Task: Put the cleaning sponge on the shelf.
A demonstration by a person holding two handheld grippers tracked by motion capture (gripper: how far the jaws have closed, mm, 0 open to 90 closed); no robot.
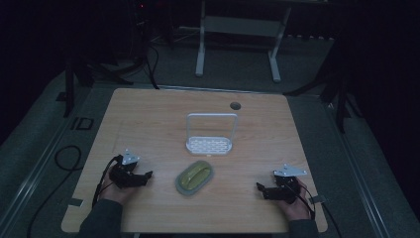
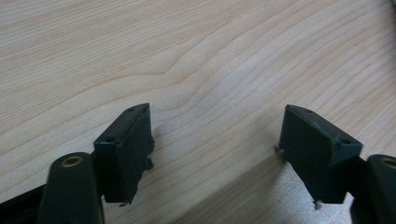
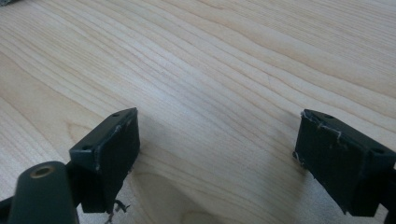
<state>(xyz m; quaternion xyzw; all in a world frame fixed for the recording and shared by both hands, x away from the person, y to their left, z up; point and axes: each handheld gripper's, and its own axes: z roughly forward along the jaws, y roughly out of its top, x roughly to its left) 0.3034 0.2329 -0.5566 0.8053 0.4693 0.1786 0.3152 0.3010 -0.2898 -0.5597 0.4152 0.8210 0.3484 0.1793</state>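
On the table [image 1: 148, 119], both grippers [image 1: 146, 176] [image 1: 259, 188] rest with jaws apart

In the high view the table [image 1: 148, 119] takes up the middle of the frame. A rack with an upright handle [image 1: 210, 135] stands at its centre. Just below it in the frame lies a dish [image 1: 195, 177], holding an oblong object [image 1: 194, 173], apart from the rack. The left tool [image 1: 146, 175] rests at lower left of the table, left of the dish. The right tool [image 1: 259, 187] rests at lower right, right of the dish. A round hole [image 1: 235, 105] sits near the table's top edge, above the rack. A stand's legs [image 1: 237, 49] rise on the floor at upper centre.
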